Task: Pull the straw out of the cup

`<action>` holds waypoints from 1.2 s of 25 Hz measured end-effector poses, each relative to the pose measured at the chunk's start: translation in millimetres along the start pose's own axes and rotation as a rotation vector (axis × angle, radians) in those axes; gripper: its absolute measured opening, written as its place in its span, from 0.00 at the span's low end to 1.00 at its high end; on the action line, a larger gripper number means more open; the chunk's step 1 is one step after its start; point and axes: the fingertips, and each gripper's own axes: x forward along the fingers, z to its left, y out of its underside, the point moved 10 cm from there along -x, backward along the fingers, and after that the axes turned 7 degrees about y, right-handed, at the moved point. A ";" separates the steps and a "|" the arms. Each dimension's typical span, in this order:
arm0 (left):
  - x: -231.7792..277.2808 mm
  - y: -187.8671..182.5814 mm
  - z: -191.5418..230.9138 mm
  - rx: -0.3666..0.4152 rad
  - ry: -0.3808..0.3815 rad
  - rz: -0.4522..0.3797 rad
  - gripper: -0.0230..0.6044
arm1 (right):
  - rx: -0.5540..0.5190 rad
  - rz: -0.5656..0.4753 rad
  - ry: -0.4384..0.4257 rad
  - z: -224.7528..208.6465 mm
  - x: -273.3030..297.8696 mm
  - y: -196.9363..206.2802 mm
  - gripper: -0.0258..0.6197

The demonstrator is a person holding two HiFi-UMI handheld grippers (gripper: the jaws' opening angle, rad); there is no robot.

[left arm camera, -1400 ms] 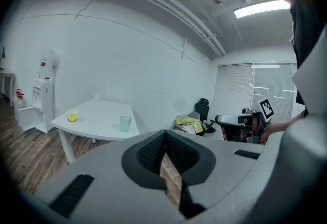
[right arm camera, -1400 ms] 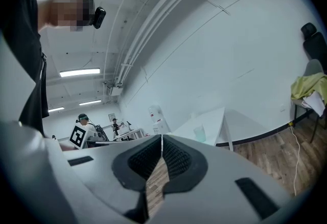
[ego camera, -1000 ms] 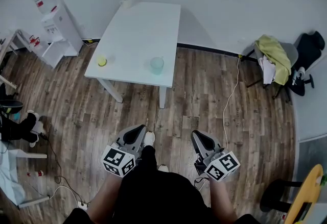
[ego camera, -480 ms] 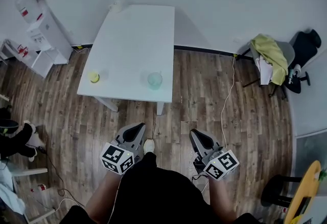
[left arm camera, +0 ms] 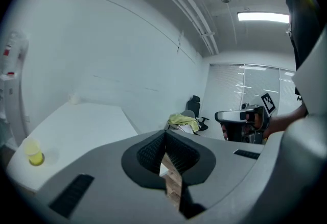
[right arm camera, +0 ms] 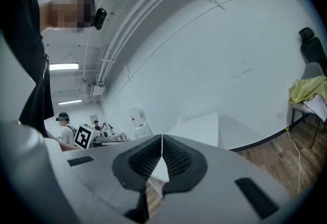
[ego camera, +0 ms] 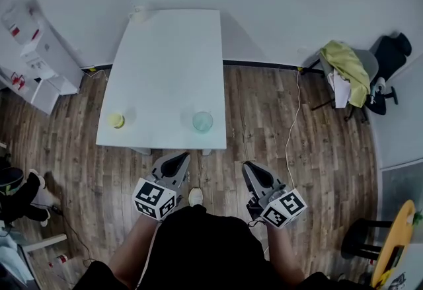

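Note:
A pale green translucent cup (ego camera: 202, 121) stands near the front edge of the white table (ego camera: 168, 64). I cannot make out a straw in it. A small yellow cup (ego camera: 116, 121) sits at the table's front left corner and also shows in the left gripper view (left arm camera: 33, 152). My left gripper (ego camera: 177, 158) and right gripper (ego camera: 249, 166) hang over the wooden floor just short of the table's front edge. Both are shut with nothing between the jaws, which meet tip to tip in the left gripper view (left arm camera: 165, 134) and the right gripper view (right arm camera: 162, 138).
A water dispenser (ego camera: 26, 37) stands left of the table. A chair draped with yellow-green cloth (ego camera: 347, 67) and a black office chair (ego camera: 391, 51) are at the right. A white cable (ego camera: 291, 130) runs across the floor. A small white object (ego camera: 137, 13) sits on the table's far corner.
The person has walked toward the table, so it now lies closer in the head view. Both grippers have stayed shut and kept their pose.

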 end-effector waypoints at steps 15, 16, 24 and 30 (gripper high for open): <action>26.3 -8.4 41.5 -0.013 0.074 0.009 0.06 | -0.007 0.013 0.023 1.5 39.9 0.0 0.08; 27.9 -7.6 41.4 -0.013 0.074 0.010 0.06 | -0.003 0.014 0.024 0.5 39.8 0.5 0.08; 44.1 -12.8 40.2 0.020 0.034 0.023 0.06 | -0.017 0.045 -0.009 -20.4 56.2 0.1 0.08; 74.8 -13.0 48.5 0.035 -0.025 0.053 0.06 | -0.048 0.089 -0.058 -47.8 82.0 -7.9 0.08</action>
